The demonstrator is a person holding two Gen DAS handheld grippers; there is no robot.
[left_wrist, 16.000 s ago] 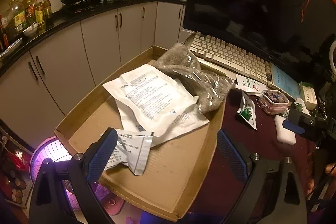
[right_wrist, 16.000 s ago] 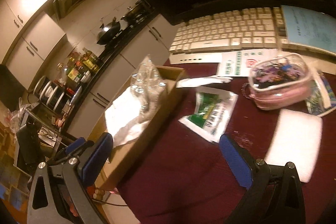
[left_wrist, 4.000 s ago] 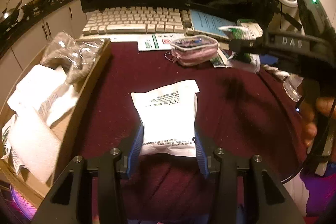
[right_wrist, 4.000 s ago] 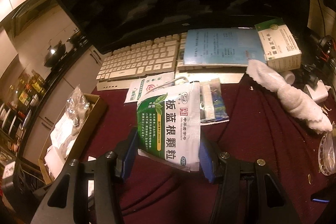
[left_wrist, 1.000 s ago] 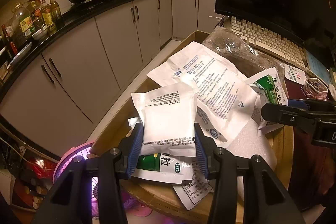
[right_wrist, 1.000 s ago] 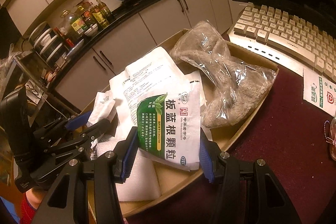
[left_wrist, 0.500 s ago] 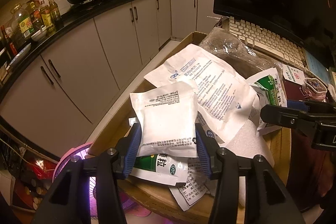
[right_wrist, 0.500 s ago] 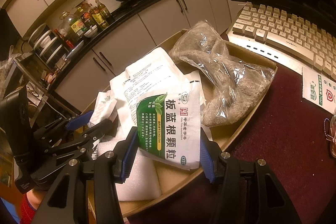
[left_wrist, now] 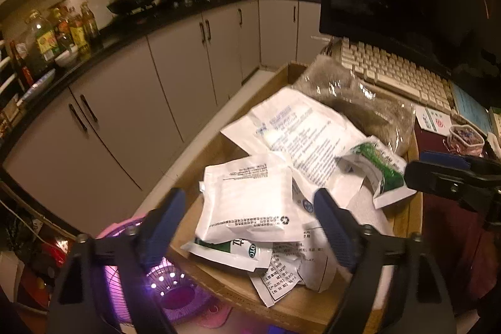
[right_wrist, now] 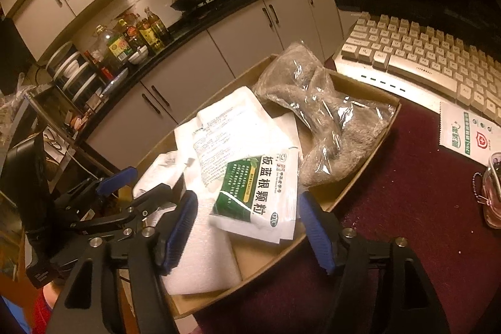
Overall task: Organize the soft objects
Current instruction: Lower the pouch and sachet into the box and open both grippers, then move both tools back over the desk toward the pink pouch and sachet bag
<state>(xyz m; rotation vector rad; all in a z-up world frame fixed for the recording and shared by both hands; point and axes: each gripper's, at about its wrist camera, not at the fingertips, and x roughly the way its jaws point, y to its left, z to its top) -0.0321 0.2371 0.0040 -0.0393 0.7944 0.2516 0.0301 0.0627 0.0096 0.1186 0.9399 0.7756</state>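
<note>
Green-and-white sachet (right_wrist: 260, 196) lies flat, glossy, atop white packets (right_wrist: 225, 130) in box (right_wrist: 360, 187)

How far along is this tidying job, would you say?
Mostly done, it seems. The cardboard box already holds a bagged grey cloth, foam sheet and several packets. Both grippers are open: the left gripper has just dropped a white packet, the right gripper a green sachet. Still outside on the table: a small pink pouch and a leaflet.
</note>
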